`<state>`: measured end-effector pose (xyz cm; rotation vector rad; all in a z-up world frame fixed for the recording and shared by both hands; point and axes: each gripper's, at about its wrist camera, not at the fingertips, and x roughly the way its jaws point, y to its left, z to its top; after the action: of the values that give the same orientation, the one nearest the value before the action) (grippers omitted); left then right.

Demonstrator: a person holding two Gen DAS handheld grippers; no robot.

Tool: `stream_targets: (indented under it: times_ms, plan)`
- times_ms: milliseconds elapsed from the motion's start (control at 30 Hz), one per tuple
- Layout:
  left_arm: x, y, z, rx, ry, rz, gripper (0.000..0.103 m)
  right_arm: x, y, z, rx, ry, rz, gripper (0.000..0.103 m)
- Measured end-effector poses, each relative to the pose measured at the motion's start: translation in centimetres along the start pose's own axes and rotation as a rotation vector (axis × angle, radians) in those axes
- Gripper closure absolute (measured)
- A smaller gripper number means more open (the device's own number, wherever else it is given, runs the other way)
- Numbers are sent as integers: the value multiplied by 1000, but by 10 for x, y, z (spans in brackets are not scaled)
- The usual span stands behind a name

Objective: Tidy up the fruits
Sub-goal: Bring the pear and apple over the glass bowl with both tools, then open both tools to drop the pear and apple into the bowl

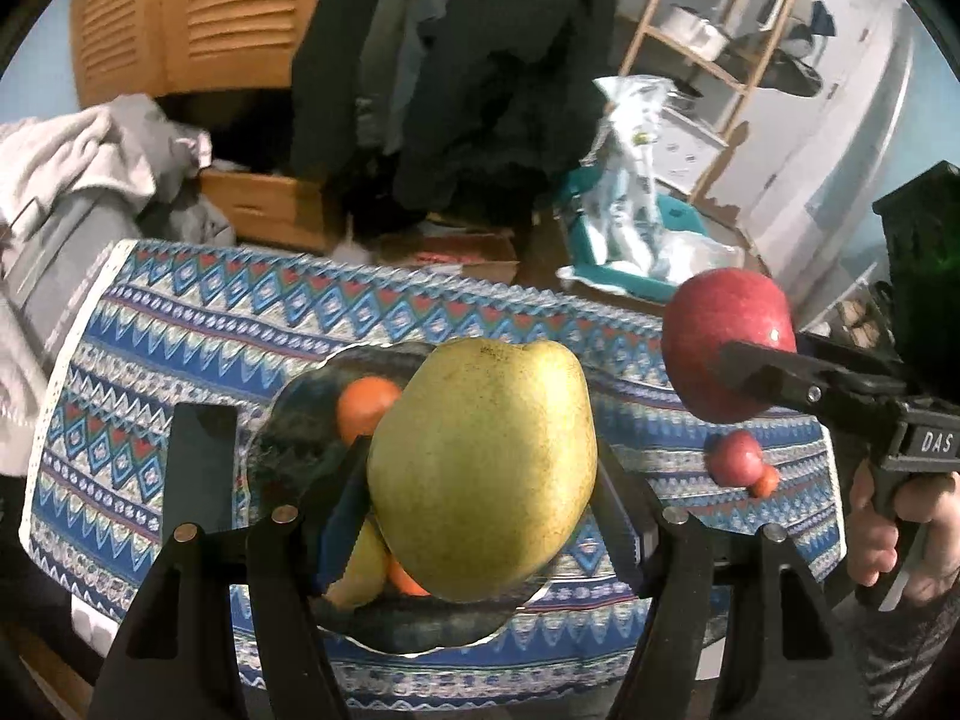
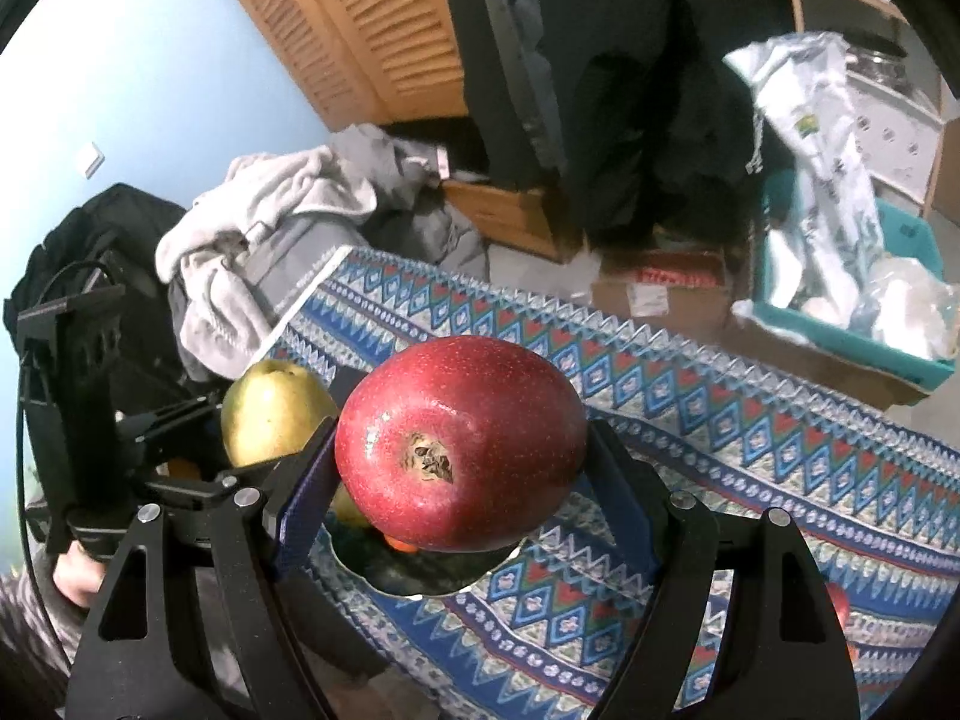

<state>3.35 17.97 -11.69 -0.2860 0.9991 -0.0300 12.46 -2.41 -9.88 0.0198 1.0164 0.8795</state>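
Cluttered room, patterned tablecloth [image 1: 180,324] | left gripper [image 1: 480,480] clamped on a green pear [image 1: 480,468], held over the dark bowl [image 1: 300,420], likely for dropping in | right gripper [image 2: 462,450] clamped on a red apple [image 2: 462,444], carried beside it | orange [image 1: 366,405] already in bowl | small red fruit [image 1: 735,457] left on cloth

I've got the left gripper [image 1: 483,480] clamped on a green pear [image 1: 483,468], held over the dark plate [image 1: 288,420] w/ an orange [image 1: 363,405] in it. Right gripper [image 1: 729,360] grips a red apple [image 1: 720,324] nr the bench's right edge, above a smaller apple [image 1: 733,457] on the patterned cloth [image 1: 180,324].
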Motion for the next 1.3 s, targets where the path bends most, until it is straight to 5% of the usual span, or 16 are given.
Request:
stream_targets:
  times_ms: [733, 1300]
  plan:
    - [77, 76, -17, -131, 137, 71, 33, 136, 3, -23, -61, 220, -71, 24]
    - [106, 83, -17, -142, 186, 96, 34, 176, -1, -33, -104, 297, -118, 23]
